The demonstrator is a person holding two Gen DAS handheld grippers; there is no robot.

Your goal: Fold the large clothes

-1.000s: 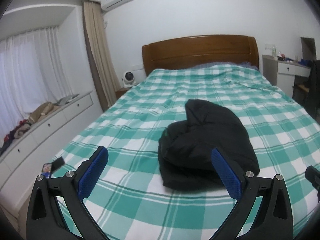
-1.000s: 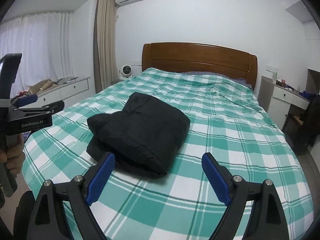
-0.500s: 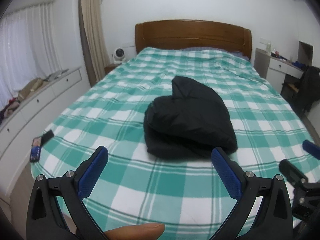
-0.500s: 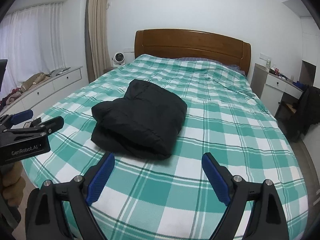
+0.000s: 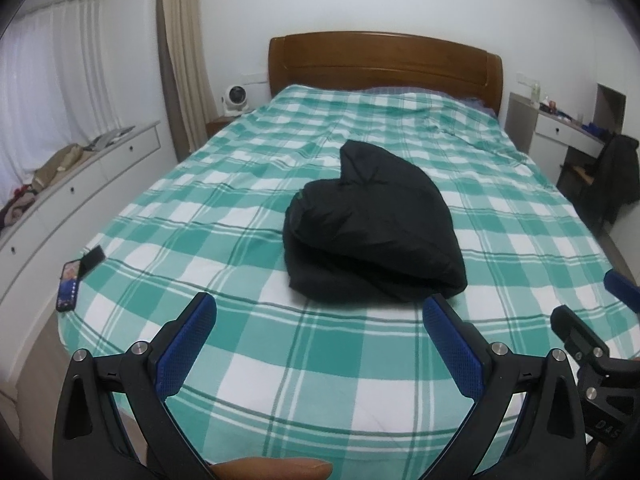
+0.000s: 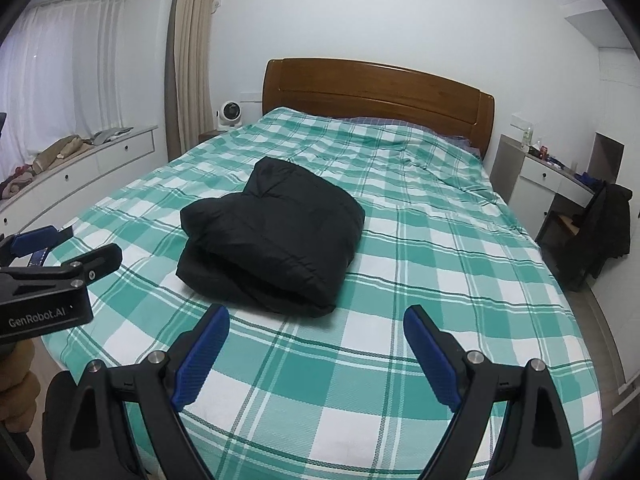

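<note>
The left gripper [image 5: 320, 340] hangs released above the foot of the green-and-white checked bed [image 5: 320, 392], nothing between its blue pads. Ahead, mid-bed, the puffy black jacket [image 5: 372, 236] lies as a compact layered bundle, so the folding looks finished. The right gripper [image 6: 316, 344] is likewise spread wide and empty, clear of the jacket.
</note>
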